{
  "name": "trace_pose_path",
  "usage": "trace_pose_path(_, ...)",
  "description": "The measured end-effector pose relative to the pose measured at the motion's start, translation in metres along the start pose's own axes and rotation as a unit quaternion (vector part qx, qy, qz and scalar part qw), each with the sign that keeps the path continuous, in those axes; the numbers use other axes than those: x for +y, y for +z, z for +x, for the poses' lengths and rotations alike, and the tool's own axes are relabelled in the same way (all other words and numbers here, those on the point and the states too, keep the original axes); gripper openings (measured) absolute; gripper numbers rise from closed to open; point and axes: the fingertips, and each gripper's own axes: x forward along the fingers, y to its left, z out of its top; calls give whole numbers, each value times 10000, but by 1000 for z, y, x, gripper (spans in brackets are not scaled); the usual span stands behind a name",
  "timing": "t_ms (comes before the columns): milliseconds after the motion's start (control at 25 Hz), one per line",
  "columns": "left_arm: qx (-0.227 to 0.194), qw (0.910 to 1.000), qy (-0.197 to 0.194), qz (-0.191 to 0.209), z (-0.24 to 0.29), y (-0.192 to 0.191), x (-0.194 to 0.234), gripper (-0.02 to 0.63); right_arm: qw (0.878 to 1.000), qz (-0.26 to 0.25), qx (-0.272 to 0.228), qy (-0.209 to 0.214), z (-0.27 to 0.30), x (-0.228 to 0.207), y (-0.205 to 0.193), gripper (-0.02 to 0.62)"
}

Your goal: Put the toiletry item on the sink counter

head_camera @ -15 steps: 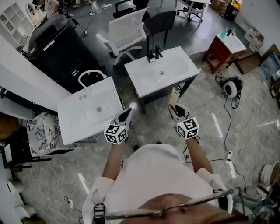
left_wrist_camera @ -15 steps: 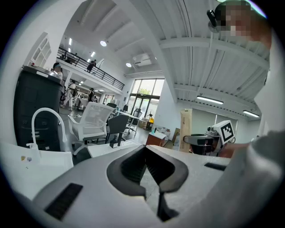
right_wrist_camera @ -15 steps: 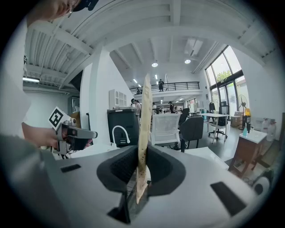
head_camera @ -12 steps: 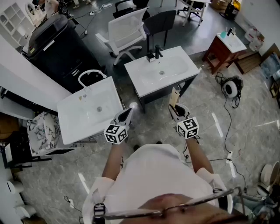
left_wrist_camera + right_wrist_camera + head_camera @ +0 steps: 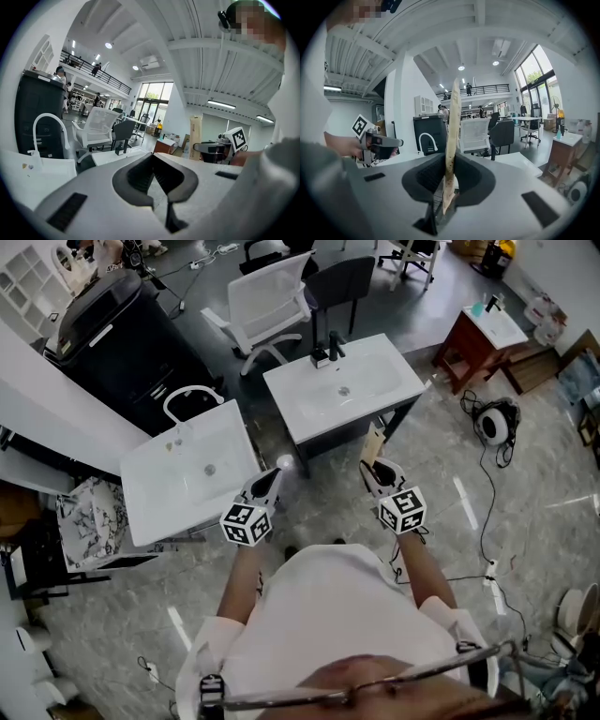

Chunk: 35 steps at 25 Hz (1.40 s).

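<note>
Right gripper [image 5: 449,177] clamped on a thin beige packet [image 5: 451,136] held upright, left gripper [image 5: 153,174] closed with nothing in it, white sink counter [image 5: 375,381] just ahead

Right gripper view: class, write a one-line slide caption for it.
Right gripper pinches a thin, flat beige toiletry packet upright, a white sink counter beyond its jaws.

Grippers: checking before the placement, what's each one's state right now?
Left gripper: closed, empty.
Right gripper: closed on the flat tan toiletry item.
</note>
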Motion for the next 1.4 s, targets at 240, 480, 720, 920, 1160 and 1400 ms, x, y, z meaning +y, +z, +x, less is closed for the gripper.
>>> trace_pose_path(240, 45, 10000, 7, -23, 8, -6, -11, 5, 10000, 76, -9, 43, -8, -11, -2, 61)
trace_pose_path(480, 59, 10000, 45, -54, 20, -12, -24, 5, 9999, 72, 12, 74, -19, -26, -5, 61)
trace_pose_path(720, 96, 9998, 136, -92, 37, -20, -39, 5, 9999, 22, 76, 145, -27, -48, -12, 61)
trace_pose_path(920, 99, 9995, 252, -158, 48, -28, -52, 5, 9995, 54, 157, 258, -32, -65, -21, 61)
trace_pose_path(1160, 131, 9990, 379, -211, 59, -36, -63, 5, 9991, 121, 171, 370, -34, -84, -28, 61)
trace_pose_path(1400, 183, 9986, 449, -214, 68, -36, -67, 5, 9989, 231, 102, 399, -30, -99, -27, 61)
